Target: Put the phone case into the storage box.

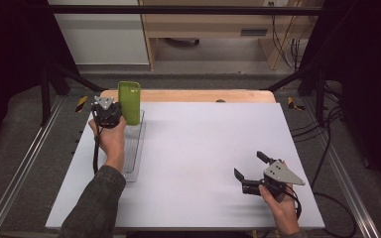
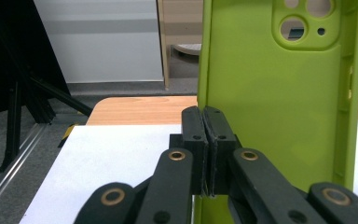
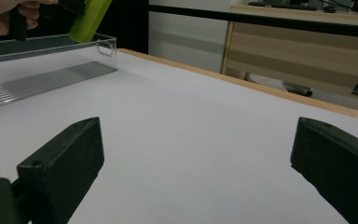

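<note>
A lime-green phone case (image 1: 129,101) stands upright over the far end of a clear plastic tray (image 1: 133,158) at the table's left. My left gripper (image 1: 119,112) is shut on the case's left edge. In the left gripper view the jaws (image 2: 204,112) pinch that thin side wall, and the case (image 2: 279,102) shows its camera cutouts at the top. My right gripper (image 1: 248,163) lies low at the front right, open with nothing between its jaws (image 3: 198,135). In the right gripper view the case (image 3: 88,21) hangs by the tray's rim (image 3: 105,44); I cannot tell whether they touch.
A white mat (image 1: 203,148) covers the wooden table, whose far edge (image 1: 188,95) stays bare. Metal rails run along the left and right sides. Wooden furniture (image 1: 203,25) and cables stand beyond the table.
</note>
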Action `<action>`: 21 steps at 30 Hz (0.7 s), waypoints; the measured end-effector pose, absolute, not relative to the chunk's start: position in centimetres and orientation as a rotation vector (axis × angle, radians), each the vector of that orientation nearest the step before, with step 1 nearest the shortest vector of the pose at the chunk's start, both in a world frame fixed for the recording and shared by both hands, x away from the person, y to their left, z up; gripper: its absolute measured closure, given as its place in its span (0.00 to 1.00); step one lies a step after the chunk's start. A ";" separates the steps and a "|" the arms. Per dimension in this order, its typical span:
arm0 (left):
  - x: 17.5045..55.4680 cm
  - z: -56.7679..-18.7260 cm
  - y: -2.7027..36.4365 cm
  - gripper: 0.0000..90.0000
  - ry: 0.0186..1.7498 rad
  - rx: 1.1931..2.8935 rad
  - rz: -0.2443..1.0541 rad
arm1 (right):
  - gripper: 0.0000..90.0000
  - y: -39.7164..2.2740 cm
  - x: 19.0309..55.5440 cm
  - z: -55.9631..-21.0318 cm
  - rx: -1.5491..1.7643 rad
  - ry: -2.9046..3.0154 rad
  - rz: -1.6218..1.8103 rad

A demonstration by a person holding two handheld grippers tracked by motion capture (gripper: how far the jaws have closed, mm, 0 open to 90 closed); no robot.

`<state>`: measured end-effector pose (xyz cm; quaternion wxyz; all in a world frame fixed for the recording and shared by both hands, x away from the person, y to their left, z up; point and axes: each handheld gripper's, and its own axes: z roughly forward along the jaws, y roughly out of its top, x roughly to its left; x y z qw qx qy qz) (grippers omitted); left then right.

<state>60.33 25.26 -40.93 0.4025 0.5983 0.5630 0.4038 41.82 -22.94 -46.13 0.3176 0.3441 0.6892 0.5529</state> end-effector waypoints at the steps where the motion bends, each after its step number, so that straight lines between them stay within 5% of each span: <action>1: 60.3 -41.0 25.2 0.97 1.423 1.509 1.019 | 0.03 -22.9 41.8 -46.1 0.906 1.814 1.455; 21: 60.2 -41.6 25.4 0.97 1.451 1.510 1.007 | 0.03 -23.0 41.8 -46.1 0.906 1.815 1.454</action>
